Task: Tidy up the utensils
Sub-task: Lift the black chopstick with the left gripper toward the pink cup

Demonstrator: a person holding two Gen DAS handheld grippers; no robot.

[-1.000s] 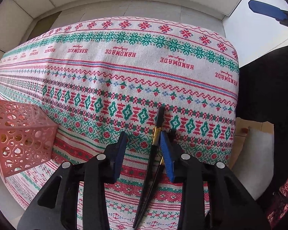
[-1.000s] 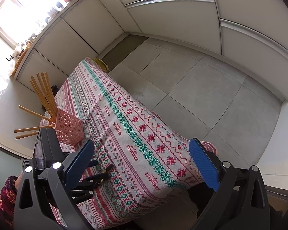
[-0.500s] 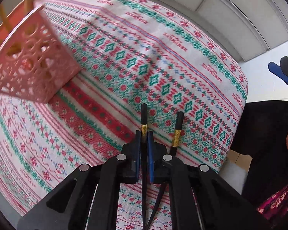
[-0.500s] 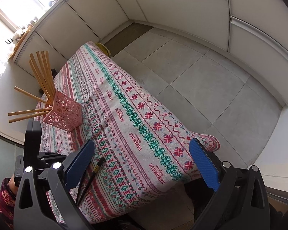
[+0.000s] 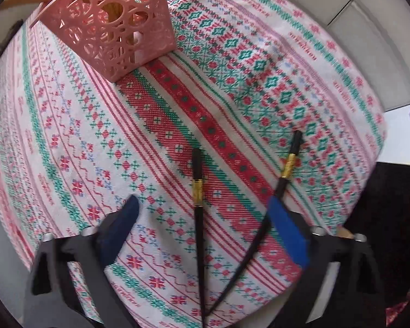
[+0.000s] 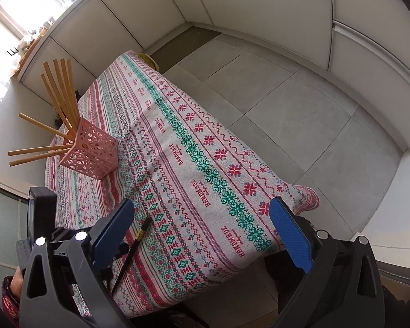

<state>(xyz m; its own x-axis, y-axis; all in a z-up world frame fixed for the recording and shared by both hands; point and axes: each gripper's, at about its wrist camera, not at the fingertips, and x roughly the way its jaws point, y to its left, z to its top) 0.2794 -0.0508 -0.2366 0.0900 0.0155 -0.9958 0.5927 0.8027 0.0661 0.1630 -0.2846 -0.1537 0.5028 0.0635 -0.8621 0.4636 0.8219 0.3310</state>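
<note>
Left hand-held gripper (image 5: 202, 218) just opened, straddling black chopsticks (image 5: 197, 191) (untouched), tablecloth (image 5: 95, 136)

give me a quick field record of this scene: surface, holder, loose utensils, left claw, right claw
surface: patterned tablecloth
holder: pink perforated basket, upright, wooden chopsticks fanned out of it
loose utensils: two black chopsticks lying on the cloth
left claw: jaws just opened wide; pads press on neither stick
right claw: open, empty, above the cloth
</note>
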